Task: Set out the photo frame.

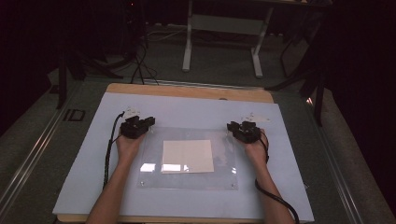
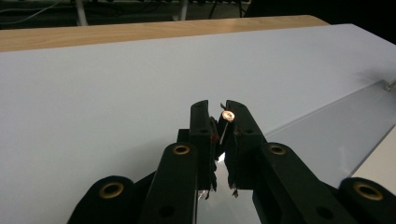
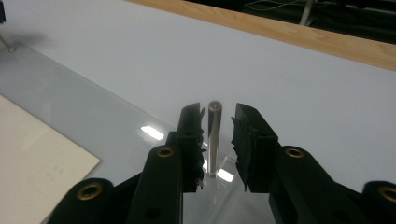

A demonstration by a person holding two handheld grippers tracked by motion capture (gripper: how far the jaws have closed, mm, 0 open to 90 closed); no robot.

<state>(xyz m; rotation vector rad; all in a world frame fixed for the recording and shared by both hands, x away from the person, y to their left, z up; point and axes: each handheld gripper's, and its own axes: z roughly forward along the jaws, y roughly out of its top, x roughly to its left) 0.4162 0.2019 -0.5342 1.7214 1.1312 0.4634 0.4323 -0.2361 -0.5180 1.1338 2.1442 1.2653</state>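
Metal pin upright btwn right tool's parted jaws.

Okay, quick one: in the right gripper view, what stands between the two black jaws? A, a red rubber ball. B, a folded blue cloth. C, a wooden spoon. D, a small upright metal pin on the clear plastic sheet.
D: a slim upright silvery metal pin rises from the corner of the clear plastic sheet, between the parted jaws of the right gripper, which do not touch it.
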